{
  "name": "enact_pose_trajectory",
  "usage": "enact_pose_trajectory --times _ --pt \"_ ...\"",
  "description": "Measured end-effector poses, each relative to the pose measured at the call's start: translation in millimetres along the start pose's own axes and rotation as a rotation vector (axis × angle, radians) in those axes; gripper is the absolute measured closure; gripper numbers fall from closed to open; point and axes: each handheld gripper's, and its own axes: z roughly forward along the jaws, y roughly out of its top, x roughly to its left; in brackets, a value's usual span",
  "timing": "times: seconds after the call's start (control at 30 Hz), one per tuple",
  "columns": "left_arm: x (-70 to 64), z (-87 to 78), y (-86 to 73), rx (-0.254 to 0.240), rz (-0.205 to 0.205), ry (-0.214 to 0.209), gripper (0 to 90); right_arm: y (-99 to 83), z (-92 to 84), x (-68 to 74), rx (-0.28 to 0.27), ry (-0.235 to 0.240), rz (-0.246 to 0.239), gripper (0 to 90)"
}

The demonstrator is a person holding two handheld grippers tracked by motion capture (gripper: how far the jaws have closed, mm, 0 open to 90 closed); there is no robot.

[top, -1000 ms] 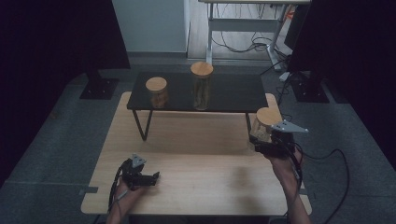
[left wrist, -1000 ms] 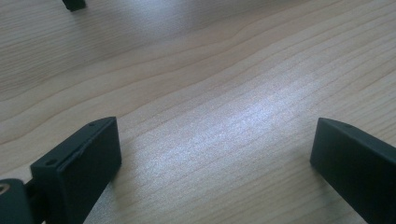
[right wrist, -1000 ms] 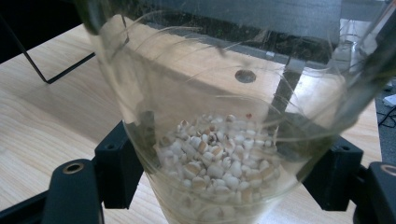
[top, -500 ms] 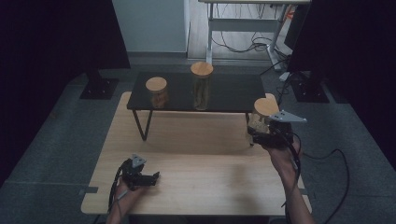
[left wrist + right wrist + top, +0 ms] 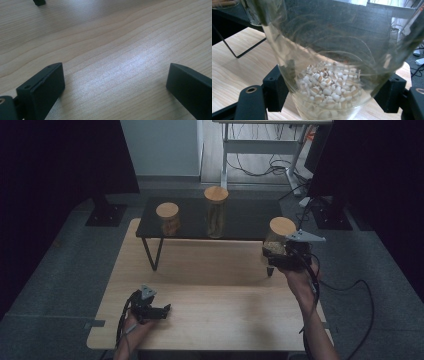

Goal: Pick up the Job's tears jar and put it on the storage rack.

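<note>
A jar of pale grains is clamped in the right claw at three o'clock. The left claw is spread wide, nothing held, low over the surface at seven o'clock.

Two hand-held tools over a wooden table, one of them carrying a jar

At the right of the frame the right tool grips a glass jar with a round wooden lid, held above the table just at the right end of a low black shelf. On that shelf stand a short jar at upper centre-left and a taller jar beside it, both wooden-lidded. At lower left the left tool rests on the table, its jaws apart and pointing toward the right. Cables trail from both tools.
</note>
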Motion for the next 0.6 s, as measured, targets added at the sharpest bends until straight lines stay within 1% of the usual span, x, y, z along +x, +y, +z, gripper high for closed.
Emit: enact_pose_trajectory --times 0.6 --pt "0.1 0.1 0.0 -0.001 0.001 -0.001 1.6 20.6 3.8 1.7 -0.013 -0.003 -0.007 25.0"
